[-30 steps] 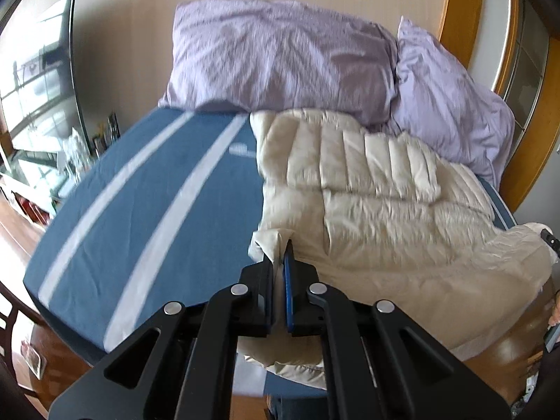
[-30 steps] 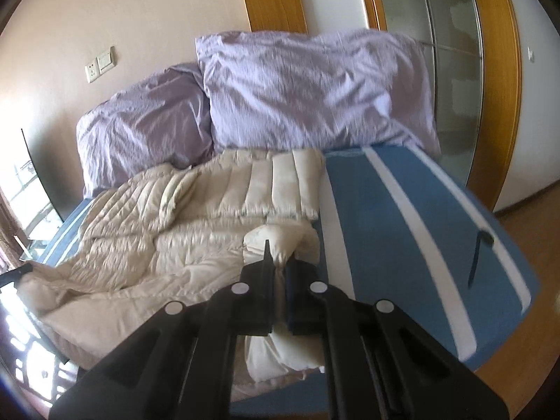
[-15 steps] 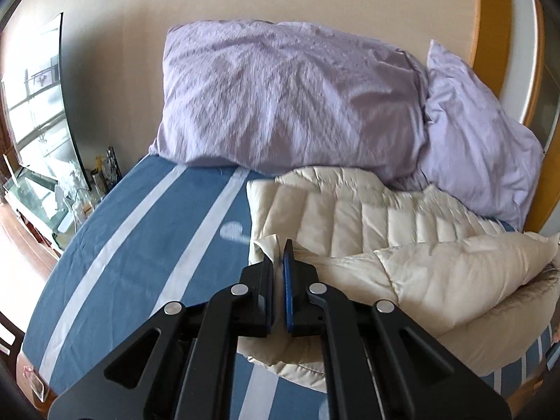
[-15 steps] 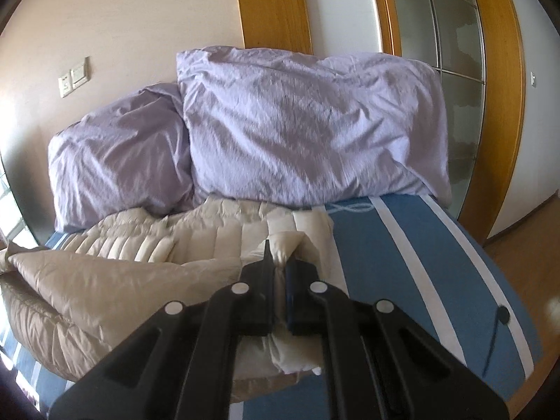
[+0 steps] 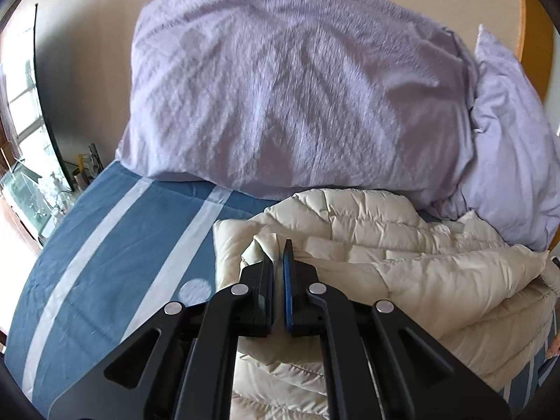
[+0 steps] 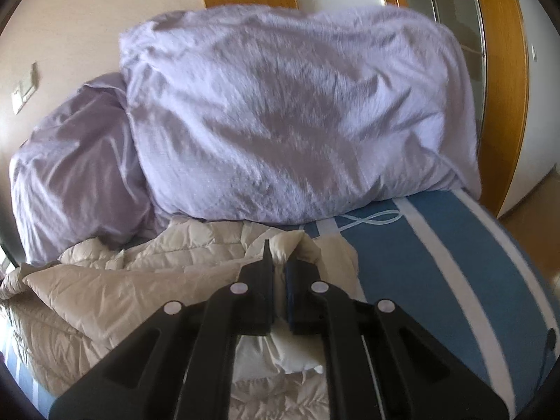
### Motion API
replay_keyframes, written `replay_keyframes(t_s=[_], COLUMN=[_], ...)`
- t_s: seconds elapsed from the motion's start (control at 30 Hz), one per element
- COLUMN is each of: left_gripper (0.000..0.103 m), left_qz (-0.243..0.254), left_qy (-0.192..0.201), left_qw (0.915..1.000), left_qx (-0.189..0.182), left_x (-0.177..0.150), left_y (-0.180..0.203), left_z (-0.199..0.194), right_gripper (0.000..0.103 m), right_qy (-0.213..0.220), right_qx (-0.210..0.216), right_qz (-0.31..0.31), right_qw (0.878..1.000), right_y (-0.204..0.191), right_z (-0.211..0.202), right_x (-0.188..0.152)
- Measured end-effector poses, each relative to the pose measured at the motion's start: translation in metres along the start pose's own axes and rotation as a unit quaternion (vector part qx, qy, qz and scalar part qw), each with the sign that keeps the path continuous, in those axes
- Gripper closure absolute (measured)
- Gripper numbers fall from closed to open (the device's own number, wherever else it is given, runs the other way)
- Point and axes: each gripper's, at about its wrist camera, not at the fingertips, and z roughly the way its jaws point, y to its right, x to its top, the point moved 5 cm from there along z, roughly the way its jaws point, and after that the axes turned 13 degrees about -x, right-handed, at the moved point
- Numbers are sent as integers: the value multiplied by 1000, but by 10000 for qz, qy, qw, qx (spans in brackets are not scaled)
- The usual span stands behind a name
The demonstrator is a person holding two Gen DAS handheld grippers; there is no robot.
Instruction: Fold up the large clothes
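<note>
A cream quilted down jacket [image 5: 385, 255] lies on the blue striped bed, its near hem lifted and carried over the rest toward the pillows. My left gripper [image 5: 279, 255] is shut on the jacket's left hem corner, with cloth bunched between the fingers. My right gripper [image 6: 278, 257] is shut on the right hem corner of the jacket [image 6: 140, 280]. Both grippers are just above the jacket's far part, close to the pillows. The folded-under layer is partly hidden.
Two lilac pillows [image 5: 297, 87] [image 6: 280, 112] stand against the headboard wall right ahead. The blue bedsheet with white stripes [image 5: 115, 252] [image 6: 437, 262] spreads to either side. A bedside table with glassware [image 5: 45, 189] is at far left. A wooden door frame [image 6: 504, 70] is on the right.
Both grippers have carried the jacket's hem forward and up over the jacket toward the pillows, which now fill the views. The jacket is doubled over itself.
</note>
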Motion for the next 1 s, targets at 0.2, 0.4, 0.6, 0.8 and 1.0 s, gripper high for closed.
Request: replay_keyframes(t_s=[0.2, 0.4, 0.6, 0.8, 1.0], left_gripper=[98, 74, 45, 36, 18], left_qz=[-394, -678, -432, -272, -48], left_qy=[-129, -167, 141, 299, 400], left_qw=[9991, 9972, 9988, 9991, 9991], left_qx=[-121, -276, -157, -162, -155], left_x=[12, 24, 37, 35, 28], left_y=[-7, -9, -3, 6, 19], left_z=[32, 44, 11, -36, -65], right_gripper=[87, 50, 46, 40, 25], right_qy=[-302, -144, 96, 219, 295], right_qx=[121, 149, 143, 194, 248], right_qz=[366, 511, 508, 399, 114], right_qw=[9988, 9985, 9986, 9988, 9992], right_y=[-4, -3, 5, 5, -6], right_z=[35, 31, -1, -43, -74], right_x=[7, 20, 35, 36, 28])
